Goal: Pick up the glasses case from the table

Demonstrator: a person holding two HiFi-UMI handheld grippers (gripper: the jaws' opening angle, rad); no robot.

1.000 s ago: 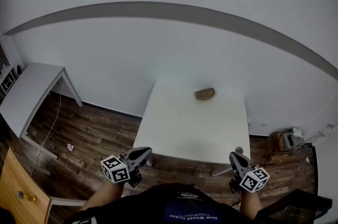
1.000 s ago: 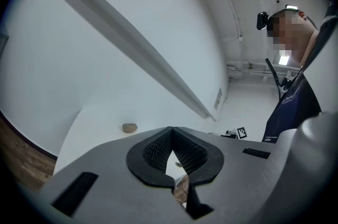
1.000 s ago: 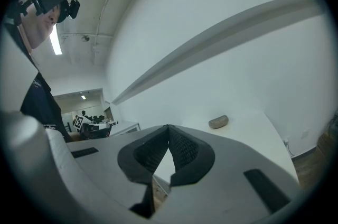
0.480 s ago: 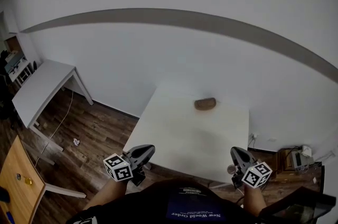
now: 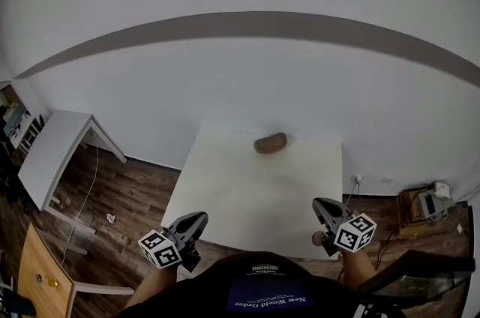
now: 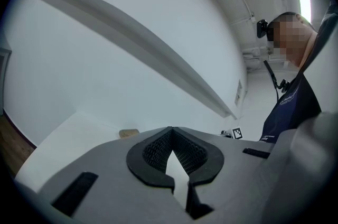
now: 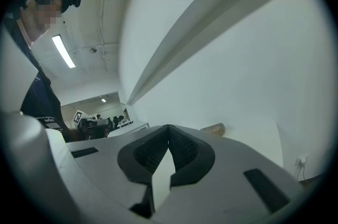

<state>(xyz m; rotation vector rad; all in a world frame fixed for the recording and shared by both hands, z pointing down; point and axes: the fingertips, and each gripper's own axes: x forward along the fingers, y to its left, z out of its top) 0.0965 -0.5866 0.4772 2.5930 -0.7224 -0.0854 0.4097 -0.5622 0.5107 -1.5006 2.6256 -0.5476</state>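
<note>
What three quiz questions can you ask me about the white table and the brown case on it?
1. Where does the glasses case lie on the white table? A: at the far end, near the wall. B: at the near edge. C: at the near left corner.
2. True or false: the left hand-held gripper holds the case.
3. Is the right hand-held gripper open or shut?
Key: 1 A; 2 false; 3 shut.
</note>
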